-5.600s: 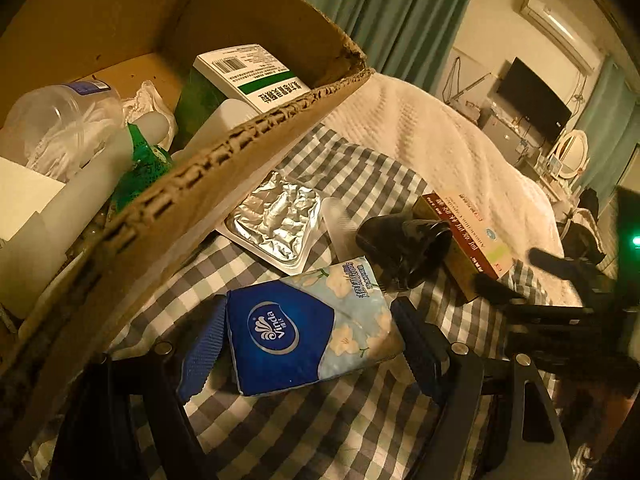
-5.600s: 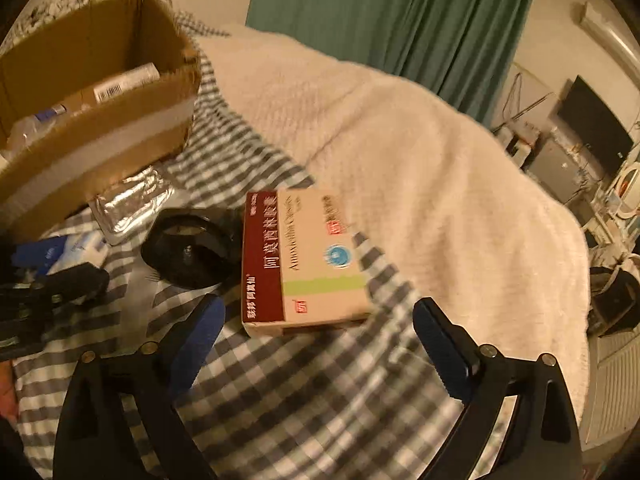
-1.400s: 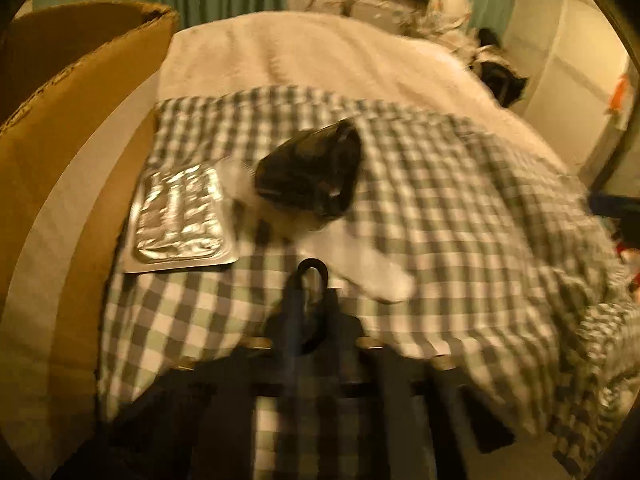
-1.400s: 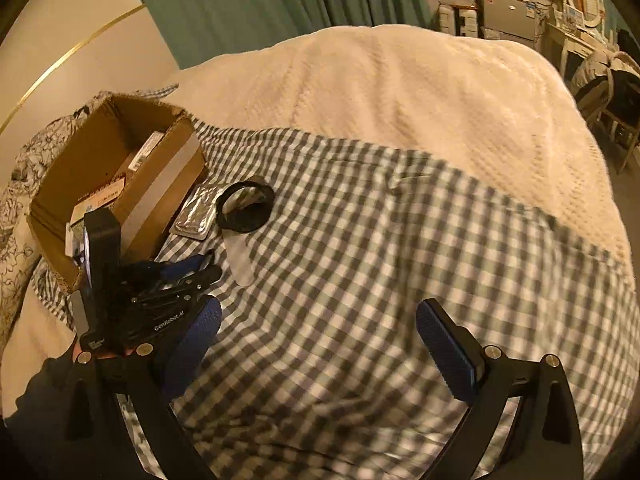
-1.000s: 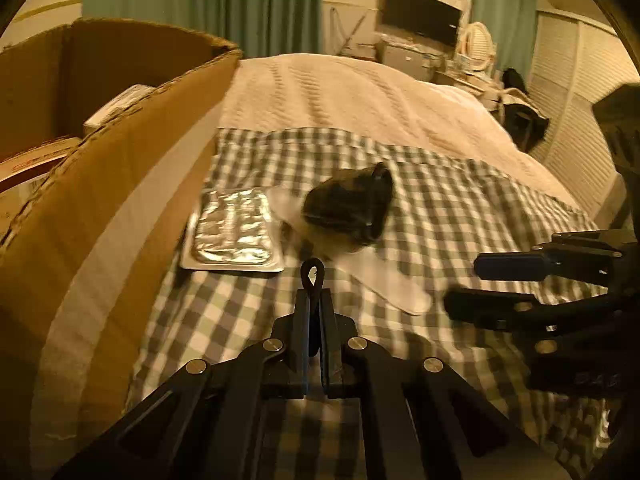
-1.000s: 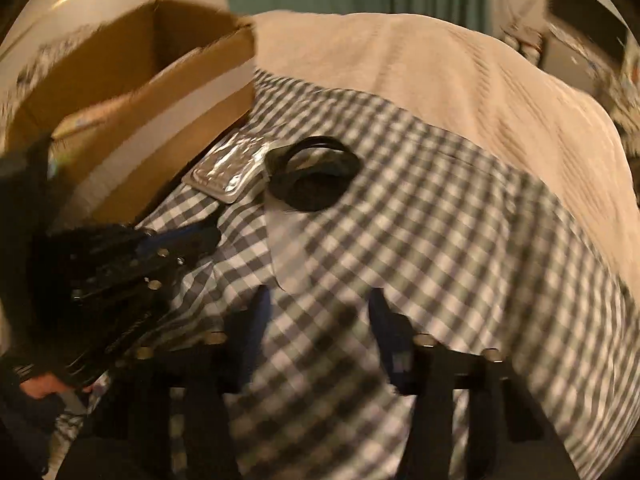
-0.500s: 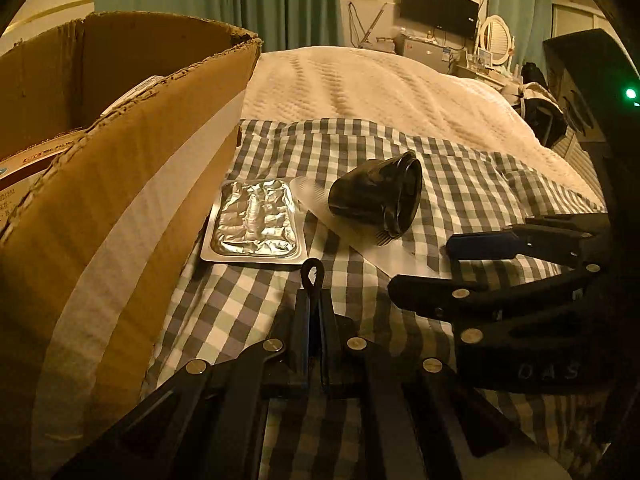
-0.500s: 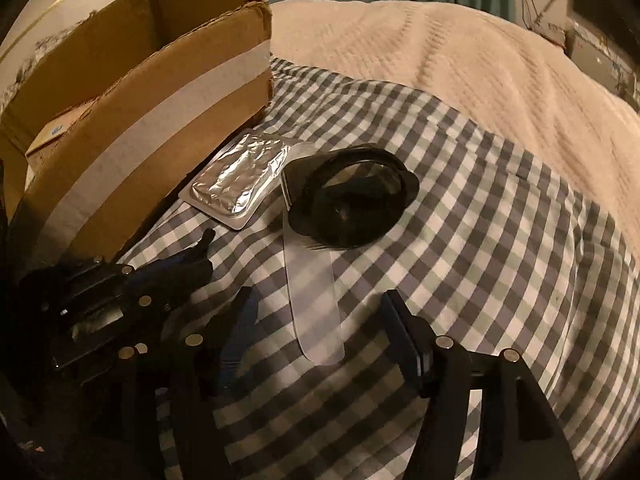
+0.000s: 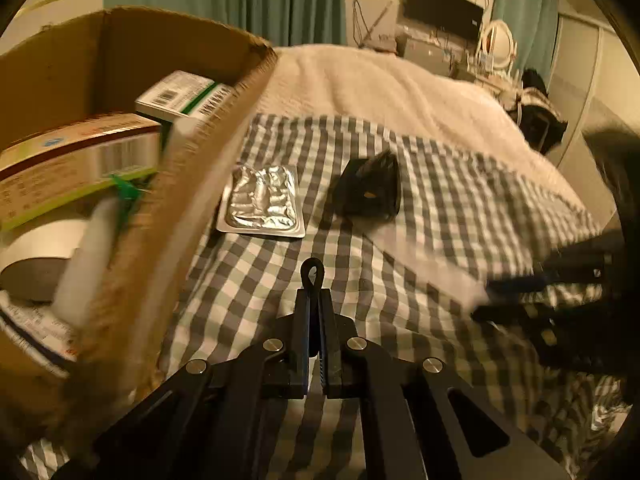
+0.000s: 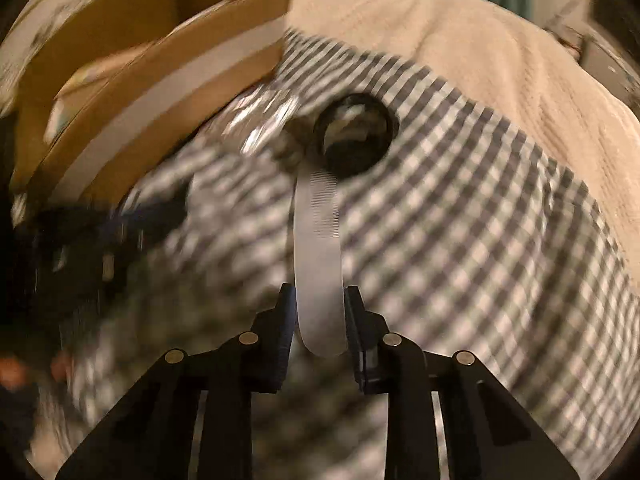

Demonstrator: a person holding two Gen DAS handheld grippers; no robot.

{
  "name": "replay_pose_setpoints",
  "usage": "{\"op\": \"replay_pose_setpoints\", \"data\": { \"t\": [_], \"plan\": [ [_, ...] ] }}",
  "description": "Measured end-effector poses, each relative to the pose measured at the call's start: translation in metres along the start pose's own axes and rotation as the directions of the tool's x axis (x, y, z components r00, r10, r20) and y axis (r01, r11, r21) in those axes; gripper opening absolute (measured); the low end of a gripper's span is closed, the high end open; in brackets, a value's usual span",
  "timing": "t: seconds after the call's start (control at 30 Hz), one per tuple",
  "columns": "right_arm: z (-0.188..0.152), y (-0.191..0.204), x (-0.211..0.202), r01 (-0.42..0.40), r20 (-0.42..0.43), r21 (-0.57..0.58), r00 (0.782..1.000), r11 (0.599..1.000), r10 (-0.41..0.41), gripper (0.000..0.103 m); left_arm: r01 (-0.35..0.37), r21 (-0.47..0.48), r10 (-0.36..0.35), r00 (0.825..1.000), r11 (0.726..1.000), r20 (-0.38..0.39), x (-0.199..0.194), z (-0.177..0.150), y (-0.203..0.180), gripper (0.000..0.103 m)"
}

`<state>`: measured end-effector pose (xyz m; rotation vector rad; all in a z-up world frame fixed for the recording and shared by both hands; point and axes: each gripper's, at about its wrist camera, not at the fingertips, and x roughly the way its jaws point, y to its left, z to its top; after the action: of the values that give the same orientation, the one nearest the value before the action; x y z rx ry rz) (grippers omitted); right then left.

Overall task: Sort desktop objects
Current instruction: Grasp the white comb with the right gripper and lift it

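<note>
My right gripper [image 10: 319,300] is shut on the near end of a translucent white ruler [image 10: 318,240]; its far end lies under a black tape roll [image 10: 354,140] on the checked cloth [image 10: 480,220]. My left gripper [image 9: 313,280] is shut and empty above the cloth [image 9: 260,280]. In the left wrist view the black roll [image 9: 370,194] and a silver blister pack [image 9: 262,202] lie ahead, and the blurred ruler [image 9: 432,264] runs right toward the right gripper [image 9: 520,296]. The blister pack [image 10: 264,120] is blurred in the right wrist view.
An open cardboard box [image 9: 192,184] stands at the left, holding medicine boxes [image 9: 68,160], a white tape roll [image 9: 32,256] and a tube. It also shows in the right wrist view [image 10: 160,80]. A cream bedspread [image 9: 380,84] lies beyond the cloth.
My right gripper has moved forward and closed on the ruler's near end. My left gripper has risen and shifted left beside the box, staying shut.
</note>
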<state>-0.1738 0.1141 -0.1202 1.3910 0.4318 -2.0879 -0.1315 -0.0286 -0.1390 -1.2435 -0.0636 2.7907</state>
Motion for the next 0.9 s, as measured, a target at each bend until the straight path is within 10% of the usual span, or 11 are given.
{"op": "replay_pose_setpoints", "data": {
  "t": [0.23,0.53,0.67,0.9],
  "plan": [
    [-0.015,-0.022,-0.020,0.061,-0.036,0.028,0.998,0.998,-0.060,0.047,0.041,-0.030,-0.041,0.999,0.999,0.008,-0.011,-0.007,0.003,0.004],
    [0.008,0.020,0.029,0.222,0.023,-0.142,0.975,0.965,-0.221,0.047,0.076,-0.044,-0.076,0.997,0.996,-0.010,-0.004,-0.008,0.002,0.003],
    [0.007,0.011,0.024,0.205,0.033,-0.091,0.979,0.974,-0.203,0.026,0.073,-0.021,-0.073,0.997,0.997,-0.004,-0.006,-0.006,-0.005,0.003],
    [-0.003,0.004,-0.004,0.184,0.069,-0.009,0.981,0.983,-0.183,0.026,0.078,0.018,-0.079,0.995,0.997,0.063,-0.038,-0.001,-0.017,0.004]
  ]
}}
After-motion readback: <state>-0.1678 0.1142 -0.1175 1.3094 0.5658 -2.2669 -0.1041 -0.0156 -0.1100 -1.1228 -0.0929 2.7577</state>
